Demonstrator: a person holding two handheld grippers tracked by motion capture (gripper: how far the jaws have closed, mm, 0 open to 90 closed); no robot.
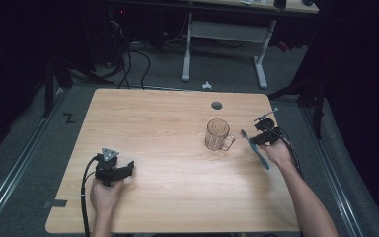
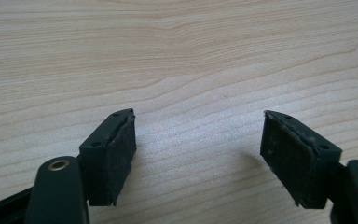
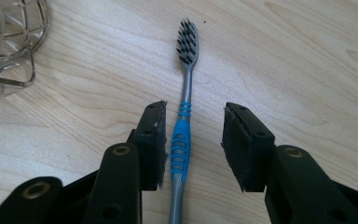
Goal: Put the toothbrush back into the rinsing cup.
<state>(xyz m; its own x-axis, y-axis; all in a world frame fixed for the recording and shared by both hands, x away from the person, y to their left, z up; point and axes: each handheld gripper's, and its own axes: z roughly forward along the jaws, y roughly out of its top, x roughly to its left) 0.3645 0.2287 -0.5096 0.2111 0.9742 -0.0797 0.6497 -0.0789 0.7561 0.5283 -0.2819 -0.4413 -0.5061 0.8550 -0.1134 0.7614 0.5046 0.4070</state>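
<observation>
A toothbrush (image 1: 256, 148) with a grey-and-blue handle and dark bristles (image 3: 182, 140) lies flat on the wooden table (image 1: 168, 123), to the right of a clear glass mug (image 1: 218, 134). My right gripper (image 1: 254, 140) is low over the handle and open. In the right gripper view (image 3: 193, 126) the blue grip lies between the jaws, close against the left pad (image 3: 151, 144) and with a gap to the right one. The mug (image 3: 4, 37) stands at the upper left of that view. My left gripper (image 1: 130, 168) rests near the front left, open over bare wood (image 2: 198, 140).
A round cable hole (image 1: 216, 105) sits near the table's far edge behind the mug. The right table edge runs close beside the right hand. Past the table stand a white-legged desk (image 1: 224, 44) and floor cables (image 1: 128, 64).
</observation>
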